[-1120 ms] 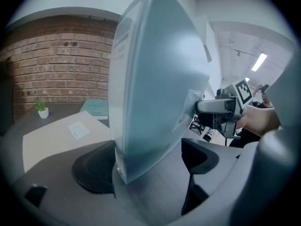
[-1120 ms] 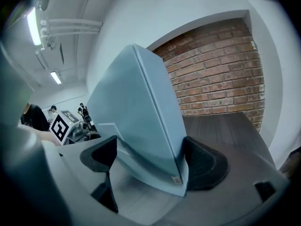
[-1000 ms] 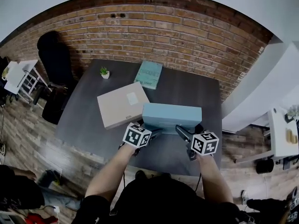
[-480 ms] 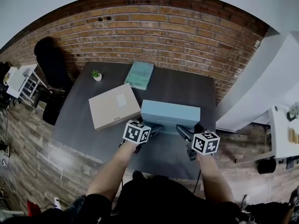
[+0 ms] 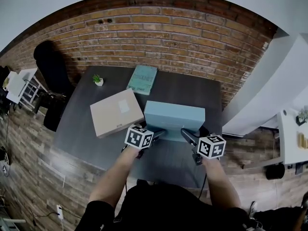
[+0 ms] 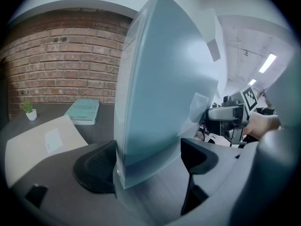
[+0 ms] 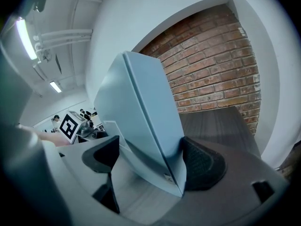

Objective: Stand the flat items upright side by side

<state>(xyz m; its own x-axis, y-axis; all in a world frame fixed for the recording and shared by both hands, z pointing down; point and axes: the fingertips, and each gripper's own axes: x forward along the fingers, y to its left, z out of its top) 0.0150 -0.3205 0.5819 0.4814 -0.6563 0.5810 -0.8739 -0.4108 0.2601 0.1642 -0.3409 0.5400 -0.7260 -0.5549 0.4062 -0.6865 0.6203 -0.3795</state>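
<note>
A light blue flat box [image 5: 173, 118] stands on its long edge on the dark table [image 5: 192, 88], and each gripper straddles one end of it. My left gripper [image 5: 159, 133] has the box's near corner [image 6: 160, 93] between its jaws. The left pad [image 6: 96, 166] touches the box and the right pad [image 6: 200, 157] stands off it. My right gripper [image 5: 186, 134] holds the other end [image 7: 141, 112] the same way, with the right pad [image 7: 202, 166] against the box's edge and a gap at the left pad [image 7: 103, 157]. A beige flat box [image 5: 116, 112] and a teal book [image 5: 142, 77] lie flat further back.
A small potted plant [image 5: 98, 80] sits at the table's far left corner. A brick wall [image 5: 159, 32] runs behind the table. A black chair [image 5: 50, 66] stands to the left, and the table's right edge drops to the floor beside a white wall [image 5: 269, 90].
The blue box and both grippers stay almost where they were. The head view has shifted slightly, so the table sits a little further left.
</note>
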